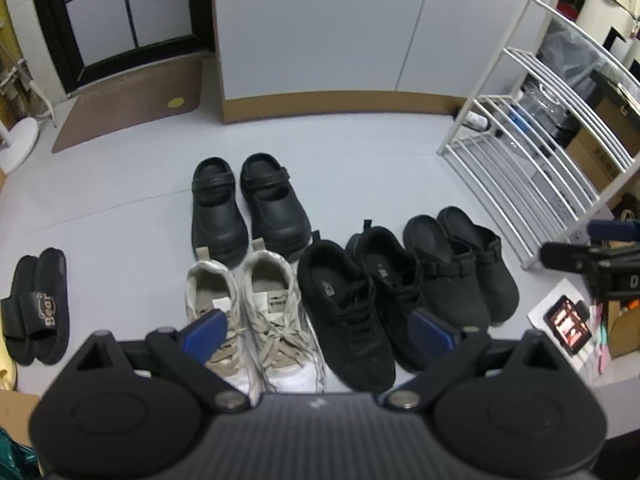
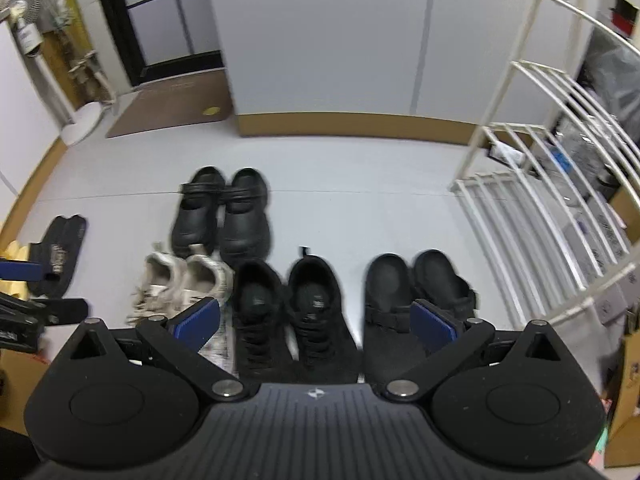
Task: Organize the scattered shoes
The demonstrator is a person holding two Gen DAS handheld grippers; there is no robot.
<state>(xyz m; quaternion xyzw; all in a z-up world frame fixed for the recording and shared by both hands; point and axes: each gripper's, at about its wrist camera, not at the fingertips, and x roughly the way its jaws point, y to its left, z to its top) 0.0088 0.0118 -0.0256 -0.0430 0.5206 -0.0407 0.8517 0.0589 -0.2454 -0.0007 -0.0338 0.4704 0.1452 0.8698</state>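
Black slippers [image 1: 38, 308] read "Bear"; other shoe labels illegible. Left hand-held gripper [image 1: 318, 330], right hand-held gripper [image 2: 316, 320]: fingers apart, empty.

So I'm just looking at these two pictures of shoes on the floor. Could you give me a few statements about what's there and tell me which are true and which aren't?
1. Both grippers are holding a shoe. False: the left gripper and the right gripper are open and hold nothing.
2. The beige sneakers sit beside the black lace-up sneakers. True.
3. The white shoe rack is full of shoes. False: no shoes show on its bars; all the pairs are on the floor.
4. The black slides lie apart from the other pairs, off to the left. True.
5. The black strap shoes stand behind the beige sneakers, nearer the wall. True.
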